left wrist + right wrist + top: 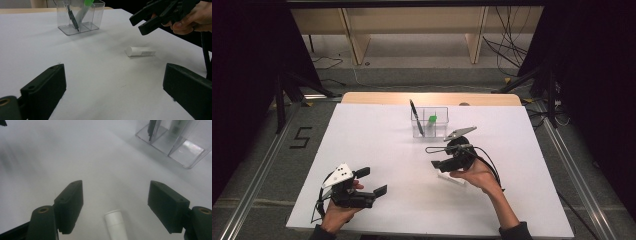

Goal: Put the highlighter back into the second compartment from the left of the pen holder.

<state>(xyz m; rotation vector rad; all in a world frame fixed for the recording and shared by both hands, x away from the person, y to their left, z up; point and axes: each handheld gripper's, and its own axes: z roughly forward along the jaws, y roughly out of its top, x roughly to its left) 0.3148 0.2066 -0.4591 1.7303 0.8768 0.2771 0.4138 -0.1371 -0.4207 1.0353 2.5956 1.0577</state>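
The landmark is the clear plastic organiser box, which stands near the far edge of the white table. It is divided into compartments: one holds a black pen leaning upright, and the neighbouring one holds a green-capped marker. The white cylindrical marker lies on its side on the table, well on the person's side of the box and apart from it; in the left gripper view it rests flat with one round end towards the camera. The right gripper hovers just above this white marker, on the near side of the box. Its jaws are spread wide, and in the right gripper view the marker's end sits low between them, with clear space on both sides and neither pad in contact: the claw is released and grasps nothing. The left gripper is held well away from the box, near the table's near left corner. Its jaws are likewise spread apart with only bare table between them, so this claw is released too.
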